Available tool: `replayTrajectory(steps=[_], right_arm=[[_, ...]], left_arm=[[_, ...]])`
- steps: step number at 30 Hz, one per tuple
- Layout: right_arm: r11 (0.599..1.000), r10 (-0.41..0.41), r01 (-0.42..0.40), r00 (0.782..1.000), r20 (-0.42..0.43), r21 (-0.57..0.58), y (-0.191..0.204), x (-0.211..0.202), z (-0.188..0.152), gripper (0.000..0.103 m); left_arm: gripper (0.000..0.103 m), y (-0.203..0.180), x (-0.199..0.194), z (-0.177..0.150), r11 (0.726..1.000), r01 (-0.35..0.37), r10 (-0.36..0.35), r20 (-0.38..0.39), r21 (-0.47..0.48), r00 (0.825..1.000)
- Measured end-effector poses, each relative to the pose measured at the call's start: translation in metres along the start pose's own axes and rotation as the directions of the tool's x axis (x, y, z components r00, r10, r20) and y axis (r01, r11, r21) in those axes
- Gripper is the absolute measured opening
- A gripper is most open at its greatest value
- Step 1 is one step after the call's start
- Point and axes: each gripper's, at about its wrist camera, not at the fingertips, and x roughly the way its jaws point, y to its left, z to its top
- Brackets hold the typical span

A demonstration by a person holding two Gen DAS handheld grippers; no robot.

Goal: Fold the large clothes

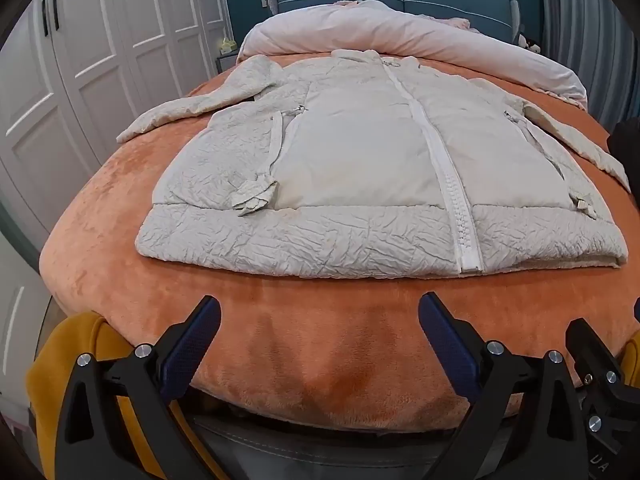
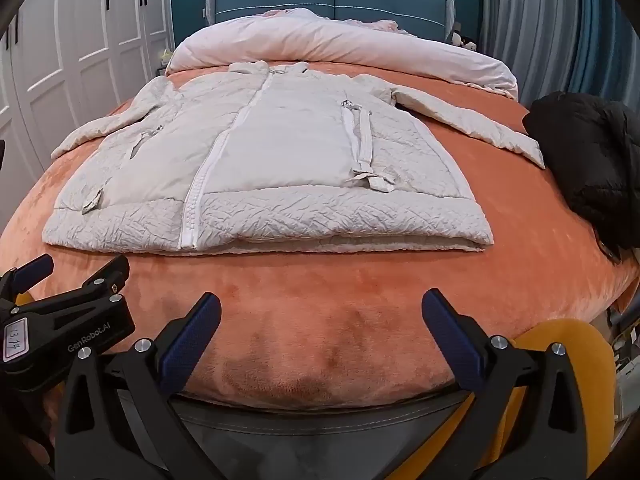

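In the left wrist view, the left gripper (image 1: 320, 316) stands with its jaws wide apart and nothing between them; both blue fingertips (image 1: 200, 332) hang over the near edge of the orange blanket (image 1: 320, 344); the cream jacket (image 1: 360, 168) lies flat on this blanket, beyond the fingers and apart from them, with a bare strip of blanket between; its hem is the nearest part, its collar points to the far side, and its white zipper (image 1: 440, 168) is closed and runs a little right of the middle of the gripper; one sleeve (image 1: 192, 104) stretches out to the left; a pink duvet (image 1: 420, 40) lies rolled behind the collar; white closet doors (image 1: 100, 60) stand at the left.

In the right wrist view, the right gripper (image 2: 320, 316) is also fully spread and holds nothing; its fingertips (image 2: 444, 320) stay over the blanket (image 2: 360, 300), short of the hem of the jacket (image 2: 280, 152) and not touching it; the jacket lies ahead and somewhat to the left; the left gripper (image 2: 68, 276) shows at the lower left, near the hem corner; a black garment (image 2: 592, 168) sits at the right edge of the bed, close to the end of the other sleeve (image 2: 480, 124).
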Motion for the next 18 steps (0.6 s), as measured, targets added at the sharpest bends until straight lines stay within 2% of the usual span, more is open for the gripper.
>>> replayTrajectory(steps=[18], right_arm=[[1.0,0.006,-0.006,1.0,-0.008,-0.014,0.0043,0.0031,-0.006,0.098]], left_arm=[[0.096,0.0006,0.0043,-0.0037,1.0,0.008,-0.008,0.0,-0.001,1.0]])
